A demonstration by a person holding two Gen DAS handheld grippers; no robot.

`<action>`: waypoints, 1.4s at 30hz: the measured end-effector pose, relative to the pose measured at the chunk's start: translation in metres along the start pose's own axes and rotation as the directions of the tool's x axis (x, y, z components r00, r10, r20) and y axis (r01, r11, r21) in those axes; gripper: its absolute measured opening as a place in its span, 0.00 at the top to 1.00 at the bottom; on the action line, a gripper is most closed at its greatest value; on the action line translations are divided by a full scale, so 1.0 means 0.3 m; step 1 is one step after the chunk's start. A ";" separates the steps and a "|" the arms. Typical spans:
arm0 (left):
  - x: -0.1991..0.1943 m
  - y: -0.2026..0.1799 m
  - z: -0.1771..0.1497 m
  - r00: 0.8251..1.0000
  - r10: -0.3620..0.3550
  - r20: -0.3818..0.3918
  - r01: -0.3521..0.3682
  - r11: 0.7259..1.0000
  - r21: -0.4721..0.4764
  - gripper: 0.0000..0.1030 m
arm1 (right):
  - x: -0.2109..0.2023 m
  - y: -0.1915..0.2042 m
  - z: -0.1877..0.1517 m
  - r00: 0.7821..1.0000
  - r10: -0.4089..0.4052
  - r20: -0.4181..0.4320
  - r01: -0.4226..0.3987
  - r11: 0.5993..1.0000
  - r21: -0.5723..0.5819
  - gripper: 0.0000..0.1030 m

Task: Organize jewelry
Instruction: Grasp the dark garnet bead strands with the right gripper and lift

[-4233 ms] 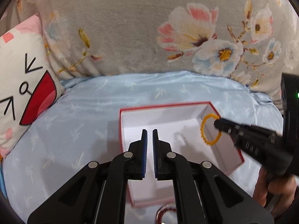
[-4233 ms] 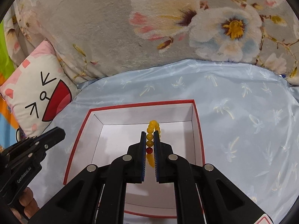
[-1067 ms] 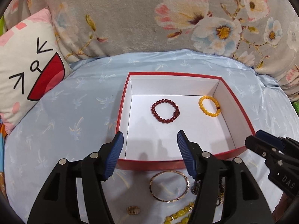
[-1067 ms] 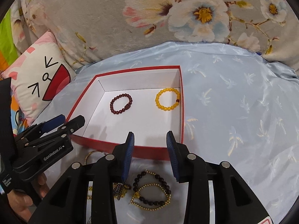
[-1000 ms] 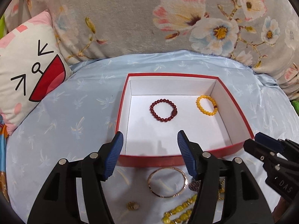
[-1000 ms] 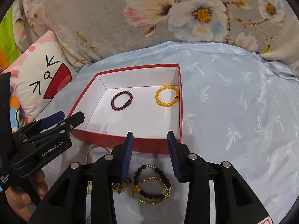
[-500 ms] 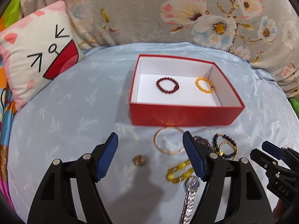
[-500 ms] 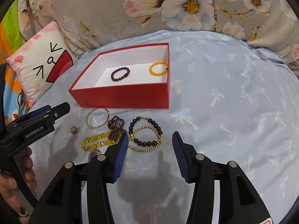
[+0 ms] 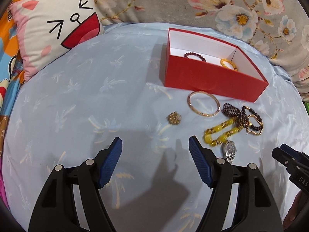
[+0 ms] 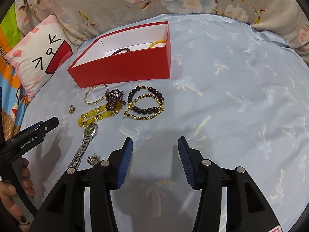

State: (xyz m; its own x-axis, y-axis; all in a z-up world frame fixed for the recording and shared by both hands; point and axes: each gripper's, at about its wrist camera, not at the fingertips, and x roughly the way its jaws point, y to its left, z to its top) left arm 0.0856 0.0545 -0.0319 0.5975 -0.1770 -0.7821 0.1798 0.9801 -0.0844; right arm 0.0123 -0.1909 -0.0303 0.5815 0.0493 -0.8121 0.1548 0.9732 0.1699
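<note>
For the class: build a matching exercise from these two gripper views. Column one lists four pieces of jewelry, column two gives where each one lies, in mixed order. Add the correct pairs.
Column one
1. dark red bead bracelet
2. gold bangle
3. wristwatch
4. small gold flower piece

Column two
A. on the blue sheet, just in front of the red box
B. inside the red box
C. alone on the sheet, left of the bangle
D. below the yellow bead bracelet, band stretched toward the camera

Pairs: 1-B, 2-A, 3-D, 4-C

Two bracelets (image 10: 120, 51) lay inside the box (image 10: 123, 67) on the bed (image 10: 231, 81); before it (nearer the cameras) a bangle (image 10: 96, 94), tangled beads (image 10: 145, 102) and a watch (image 10: 89, 131) were scattered, cushion (image 10: 38, 58) behind-left.
</note>
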 end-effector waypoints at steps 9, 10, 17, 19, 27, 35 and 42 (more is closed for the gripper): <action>0.019 0.007 0.016 1.000 -0.009 -0.001 0.009 1.000 -0.016 0.34 | 0.012 0.050 0.014 0.999 0.039 -0.005 -0.039 0.999 -0.019 0.54; 0.020 0.006 0.017 1.000 -0.012 -0.004 0.012 1.000 -0.019 0.34 | 0.017 0.061 0.021 0.999 0.046 -0.004 -0.046 0.999 -0.023 0.54; 0.053 -0.007 0.044 1.000 -0.016 -0.008 0.015 1.000 -0.019 0.34 | 0.068 0.134 0.079 0.998 0.066 0.003 -0.065 0.996 -0.068 0.54; 0.060 -0.006 0.046 1.000 -0.014 -0.009 0.014 1.000 -0.020 0.34 | 0.083 0.145 0.099 0.997 0.073 0.005 -0.072 0.995 -0.070 0.55; 0.091 0.009 0.053 1.000 -0.019 -0.020 0.019 1.000 -0.023 0.34 | 0.162 0.179 0.184 0.996 0.092 -0.001 -0.091 0.993 -0.077 0.55; 0.104 0.016 0.049 0.999 -0.029 -0.021 0.028 0.999 -0.026 0.34 | 0.247 0.190 0.216 0.994 0.096 -0.047 -0.100 0.992 -0.082 0.81; 0.107 0.012 0.052 0.999 -0.031 -0.020 0.031 0.999 -0.027 0.34 | 0.192 0.178 0.206 0.994 0.106 -0.004 -0.106 0.991 -0.082 0.88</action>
State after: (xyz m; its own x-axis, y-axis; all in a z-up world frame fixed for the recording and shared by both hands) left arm 0.1175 0.0510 -0.0477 0.5762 -0.2059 -0.7909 0.1767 0.9762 -0.1254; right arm 0.1032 -0.1499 -0.0335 0.5917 0.1531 -0.7915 0.0264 0.9776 0.2088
